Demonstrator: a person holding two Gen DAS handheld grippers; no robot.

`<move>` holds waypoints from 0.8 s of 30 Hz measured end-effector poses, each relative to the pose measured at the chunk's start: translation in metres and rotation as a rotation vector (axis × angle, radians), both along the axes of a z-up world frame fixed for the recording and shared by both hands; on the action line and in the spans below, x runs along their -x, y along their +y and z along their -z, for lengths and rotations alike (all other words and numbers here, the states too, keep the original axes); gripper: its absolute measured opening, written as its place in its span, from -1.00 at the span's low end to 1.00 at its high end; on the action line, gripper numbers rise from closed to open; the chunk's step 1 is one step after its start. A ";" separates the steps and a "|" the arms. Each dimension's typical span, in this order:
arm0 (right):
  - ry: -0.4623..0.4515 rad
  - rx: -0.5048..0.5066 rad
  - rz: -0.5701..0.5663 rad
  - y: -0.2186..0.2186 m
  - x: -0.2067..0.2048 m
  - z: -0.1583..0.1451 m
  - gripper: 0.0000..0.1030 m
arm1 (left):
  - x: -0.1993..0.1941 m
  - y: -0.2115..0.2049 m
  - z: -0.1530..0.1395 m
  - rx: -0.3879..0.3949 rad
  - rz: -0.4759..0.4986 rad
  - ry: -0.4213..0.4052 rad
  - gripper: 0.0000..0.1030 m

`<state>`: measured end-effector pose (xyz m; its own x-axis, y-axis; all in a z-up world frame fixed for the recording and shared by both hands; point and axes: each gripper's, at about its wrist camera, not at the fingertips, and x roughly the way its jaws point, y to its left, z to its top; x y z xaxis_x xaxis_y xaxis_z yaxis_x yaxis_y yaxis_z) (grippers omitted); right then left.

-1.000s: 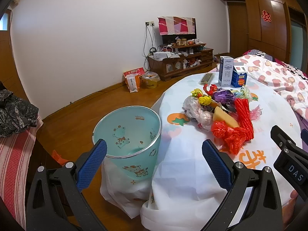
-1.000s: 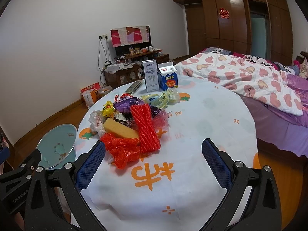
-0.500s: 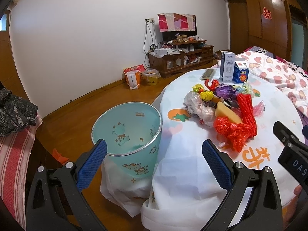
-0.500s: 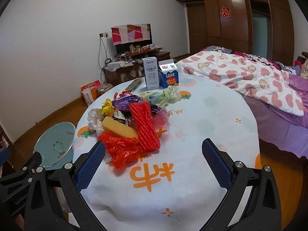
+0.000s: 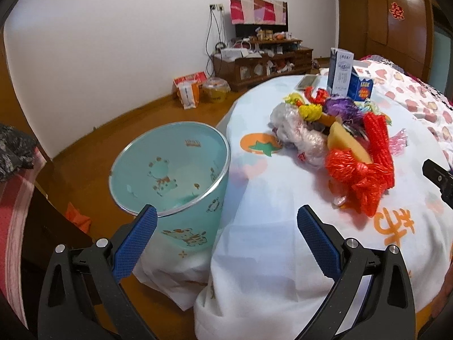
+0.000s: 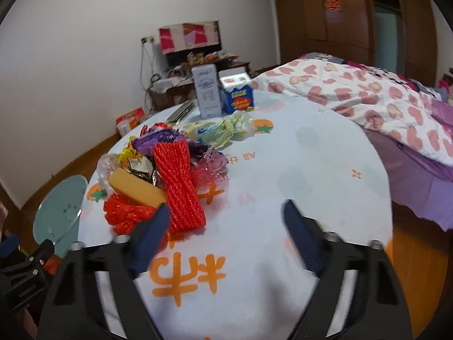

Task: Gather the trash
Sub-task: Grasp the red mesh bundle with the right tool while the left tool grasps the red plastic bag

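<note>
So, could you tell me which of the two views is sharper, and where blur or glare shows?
Left wrist view: mostly sharp; the teal bin and the red net bag are crisp, with window glare on the wardrobe doors. Right wrist view: motion-smeared throughout, worst on the right gripper, whose jaws have just been closing with nothing between them. Both bend straight lines near the edges.

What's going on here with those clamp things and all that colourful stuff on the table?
A person is clearing trash with a two-finger gripper in each hand. The pile of wrappers and red netting lies on the round table, untouched. The right gripper is beside the pile, its jaws just closing somewhat with nothing between them. The left gripper is open near the empty blue bin beside the table.
</note>
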<state>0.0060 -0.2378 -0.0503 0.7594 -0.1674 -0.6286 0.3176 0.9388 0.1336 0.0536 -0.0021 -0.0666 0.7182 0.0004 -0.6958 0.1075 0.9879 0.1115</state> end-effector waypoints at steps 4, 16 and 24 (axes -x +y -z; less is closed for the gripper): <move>0.036 -0.051 -0.072 -0.002 -0.022 0.009 0.24 | -0.010 -0.007 0.007 -0.006 0.005 0.016 0.89; 0.159 -0.127 -0.237 0.009 -0.063 0.043 -0.49 | -0.028 -0.028 0.010 -0.024 0.040 0.025 0.88; 0.045 -0.067 -0.228 0.001 -0.033 0.010 -0.54 | -0.025 -0.048 -0.005 0.028 0.098 -0.007 0.86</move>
